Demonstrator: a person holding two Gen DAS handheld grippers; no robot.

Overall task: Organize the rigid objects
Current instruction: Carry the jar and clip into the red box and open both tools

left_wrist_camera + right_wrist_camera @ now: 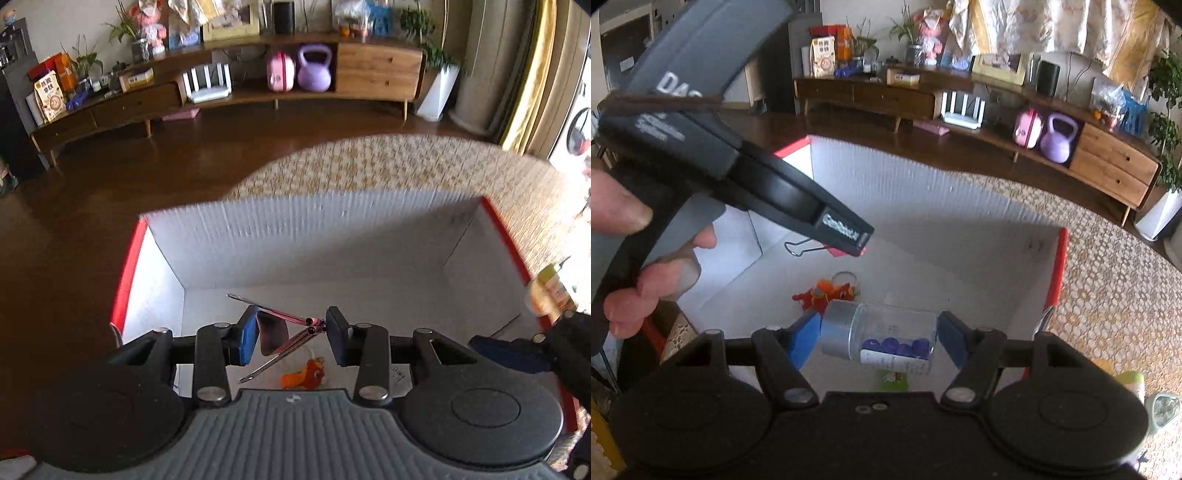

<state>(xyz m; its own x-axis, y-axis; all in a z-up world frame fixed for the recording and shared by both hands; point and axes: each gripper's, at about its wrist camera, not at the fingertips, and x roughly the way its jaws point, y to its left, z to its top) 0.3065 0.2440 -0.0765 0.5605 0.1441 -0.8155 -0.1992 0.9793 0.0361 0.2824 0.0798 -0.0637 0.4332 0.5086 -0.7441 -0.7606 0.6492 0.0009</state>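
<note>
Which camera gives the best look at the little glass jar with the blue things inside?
The right wrist view. There the glass jar lies sideways between the right claw pads, silver cap and blue contents plain, above the white box. The left wrist view shows only a blurred yellowish glimpse at its right edge.

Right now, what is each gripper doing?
Left gripper: shut on a binder clip.
Right gripper: shut on a small glass jar.

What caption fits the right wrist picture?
Right gripper holds a clear jar over the white box.
</note>
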